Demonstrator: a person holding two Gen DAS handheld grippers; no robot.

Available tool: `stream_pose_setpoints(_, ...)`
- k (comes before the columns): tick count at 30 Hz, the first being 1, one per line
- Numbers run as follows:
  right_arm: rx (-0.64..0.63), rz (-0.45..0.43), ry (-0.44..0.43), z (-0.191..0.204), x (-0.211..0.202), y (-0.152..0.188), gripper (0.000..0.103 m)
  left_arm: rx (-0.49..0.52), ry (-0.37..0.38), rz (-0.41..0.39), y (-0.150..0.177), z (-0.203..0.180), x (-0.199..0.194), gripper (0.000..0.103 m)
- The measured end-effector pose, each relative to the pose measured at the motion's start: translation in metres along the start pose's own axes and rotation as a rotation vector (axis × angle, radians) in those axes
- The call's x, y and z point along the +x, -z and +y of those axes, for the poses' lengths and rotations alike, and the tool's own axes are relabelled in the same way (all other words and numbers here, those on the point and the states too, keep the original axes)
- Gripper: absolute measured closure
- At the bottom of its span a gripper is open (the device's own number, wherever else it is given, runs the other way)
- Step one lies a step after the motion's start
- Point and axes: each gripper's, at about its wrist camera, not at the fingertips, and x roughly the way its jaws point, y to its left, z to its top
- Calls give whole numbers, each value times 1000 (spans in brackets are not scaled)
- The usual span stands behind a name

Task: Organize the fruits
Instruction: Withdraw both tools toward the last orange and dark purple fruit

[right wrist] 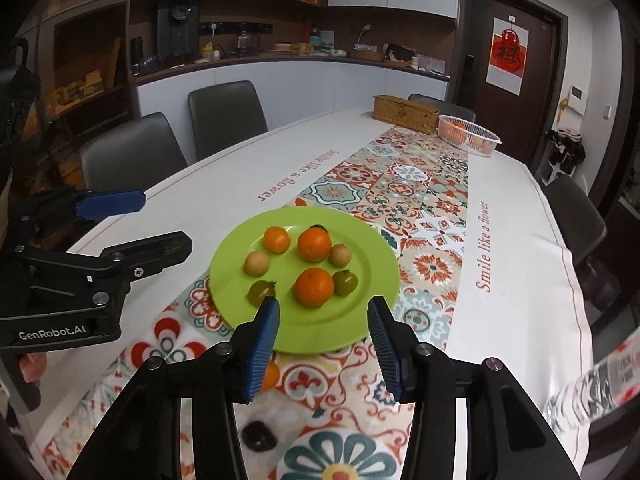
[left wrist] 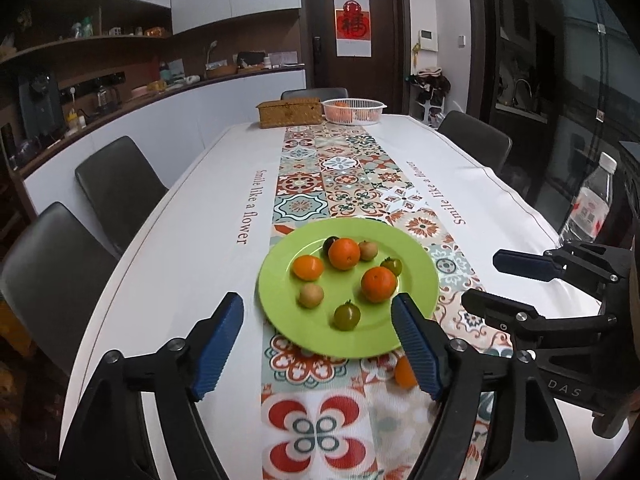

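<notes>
A green plate (left wrist: pixel 280 280) (right wrist: pixel 224 280) on the patterned runner holds three oranges, among them one near its front (left wrist: pixel 379 284) (right wrist: pixel 314 286), plus two green tomatoes, two tan round fruits and a dark one. A small orange fruit (left wrist: pixel 404 372) (right wrist: pixel 270 376) lies on the cloth just before the plate, and a dark fruit (right wrist: pixel 259 436) lies nearer still. My left gripper (left wrist: pixel 318 300) (right wrist: pixel 166 220) hovers open in front of the plate with nothing between its fingers. My right gripper (right wrist: pixel 324 304) (left wrist: pixel 480 280) is beside it, also open and empty.
A white slotted basket (left wrist: pixel 354 110) (right wrist: pixel 468 134) with oranges and a woven box (left wrist: pixel 290 112) (right wrist: pixel 404 114) stand at the table's far end. A clear water bottle (left wrist: pixel 588 204) (right wrist: pixel 600 384) is at the right edge. Dark chairs line both sides.
</notes>
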Motion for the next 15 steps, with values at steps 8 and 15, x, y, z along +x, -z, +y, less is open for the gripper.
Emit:
stream_pose_setpoints(8, 22, 41, -23, 13, -9, 27, 56, 14, 0, 23, 27, -4, -13, 22)
stream_pose_setpoints(15, 28, 92, -43, 25, -6, 48, 56, 9, 11, 69, 53, -6, -11, 22)
